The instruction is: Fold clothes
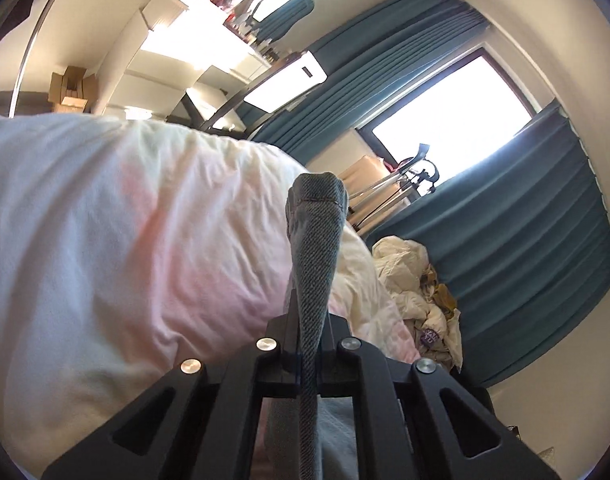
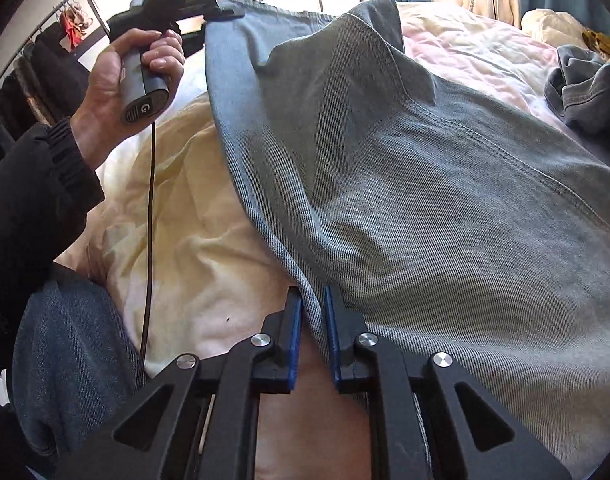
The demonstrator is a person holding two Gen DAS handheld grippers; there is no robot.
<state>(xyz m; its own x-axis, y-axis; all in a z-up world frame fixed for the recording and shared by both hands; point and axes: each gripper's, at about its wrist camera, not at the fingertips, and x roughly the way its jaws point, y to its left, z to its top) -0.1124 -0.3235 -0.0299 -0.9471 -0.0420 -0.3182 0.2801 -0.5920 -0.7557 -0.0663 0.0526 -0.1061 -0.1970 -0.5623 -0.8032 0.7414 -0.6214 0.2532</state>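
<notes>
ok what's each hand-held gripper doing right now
left hand-held gripper: shut on the grey-blue denim garment
right hand-held gripper: shut on the same garment's edge

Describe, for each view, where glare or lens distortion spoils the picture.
Left wrist view: the window blows out white, the shelves glare, and the bed bulges from fisheye bending. Right wrist view: evenly lit, denim weave sharp, edges curved and dark-cornered.

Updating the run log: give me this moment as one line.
left tool: shut on denim garment edge, raised | right tool: gripping its near hem | bed: garment draped over it
</notes>
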